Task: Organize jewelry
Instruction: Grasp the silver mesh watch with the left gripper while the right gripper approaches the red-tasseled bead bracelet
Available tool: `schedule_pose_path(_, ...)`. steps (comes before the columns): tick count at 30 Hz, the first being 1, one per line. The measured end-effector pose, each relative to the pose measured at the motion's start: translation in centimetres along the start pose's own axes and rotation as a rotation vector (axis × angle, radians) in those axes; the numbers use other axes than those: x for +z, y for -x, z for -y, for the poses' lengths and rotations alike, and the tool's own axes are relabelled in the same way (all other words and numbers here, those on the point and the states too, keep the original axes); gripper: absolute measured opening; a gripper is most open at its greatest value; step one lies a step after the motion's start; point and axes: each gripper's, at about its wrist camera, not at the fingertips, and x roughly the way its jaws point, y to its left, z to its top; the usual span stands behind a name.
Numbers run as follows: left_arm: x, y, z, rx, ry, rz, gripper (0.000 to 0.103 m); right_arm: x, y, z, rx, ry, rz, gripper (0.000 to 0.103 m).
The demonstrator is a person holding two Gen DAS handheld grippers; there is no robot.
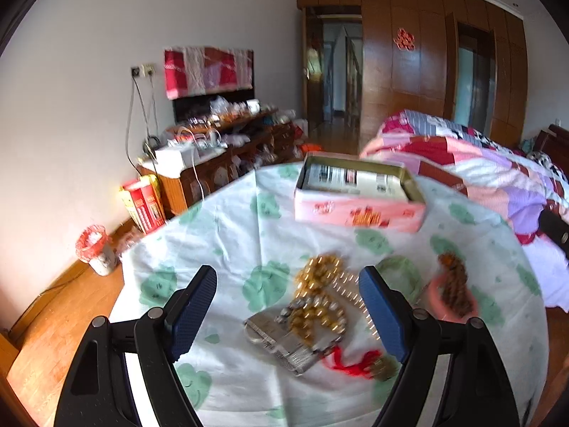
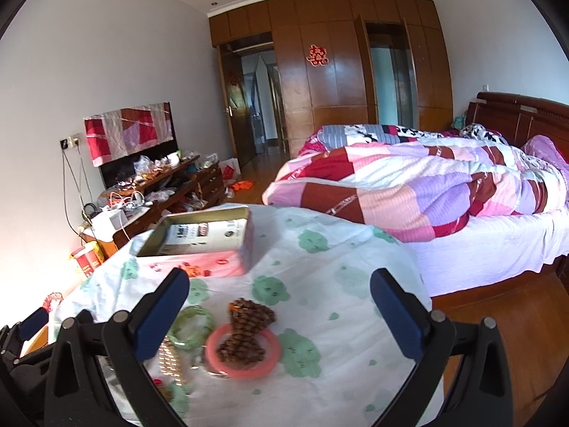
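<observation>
An open pink tin box [image 1: 359, 192] [image 2: 206, 242] stands at the far side of the cloth-covered table [image 1: 249, 220] [image 2: 338, 270], with a printed card inside. Nearer lie gold bead strands [image 1: 320, 291] over a silver pouch [image 1: 284, 341], a red tassel [image 1: 352, 359], a green bangle [image 2: 190, 325] [image 1: 398, 274], a pink ring [image 2: 245, 352] and brown beads [image 2: 247, 331] [image 1: 455, 284]. My left gripper [image 1: 288, 306] hovers open above the gold beads and pouch. My right gripper [image 2: 277, 309] hovers open over the brown beads. Both hold nothing.
A bed with a patchwork quilt [image 2: 426, 185] lies right of the table. A cluttered low wooden cabinet [image 1: 220, 153] stands along the left wall, with red boxes [image 1: 142, 206] and a small bin [image 1: 96, 252] on the wooden floor. Wooden wardrobes [image 2: 338, 71] line the far wall.
</observation>
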Motion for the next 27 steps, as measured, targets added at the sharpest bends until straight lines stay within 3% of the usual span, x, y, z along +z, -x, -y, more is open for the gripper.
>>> schedule_pose_path(5,-1.7,-1.5,-3.2,-0.040,0.050,-0.065,0.082,-0.6,-1.5,1.9,-0.008,-0.012,-0.060,0.101)
schedule_pose_path(11,-2.5,-2.9,-4.9,-0.077,0.058,-0.118,0.082,-1.4,-3.3,1.8,0.036,0.007,-0.137,0.079)
schedule_pose_path(12,-2.5,-3.1,-5.1,-0.092,0.060,-0.126,0.075,-1.6,-3.6,1.6,0.051,0.016,-0.150,0.077)
schedule_pose_path(15,-2.8,-4.1,-5.1,-0.109,0.057,-0.178,0.052,-1.9,-3.7,1.2,0.071,0.041,-0.156,0.077)
schedule_pose_path(16,-2.8,-4.4,-4.9,-0.116,0.057,-0.195,0.050,-2.0,-3.6,1.1,0.072,0.049,-0.154,0.077)
schedule_pose_path(20,-2.5,-4.5,-4.7,-0.150,0.099,-0.243,0.050,-2.0,-4.5,0.9,0.076,0.048,-0.169,0.077)
schedule_pose_path(23,-2.3,-3.3,-4.7,-0.235,0.140,-0.255,0.050,-2.1,-4.9,1.1,0.069,0.040,-0.179,0.077)
schedule_pose_path(27,-2.7,-3.2,-2.9,-0.268,0.101,-0.289,0.051,-2.0,-5.4,1.6,0.068,0.010,-0.198,0.077)
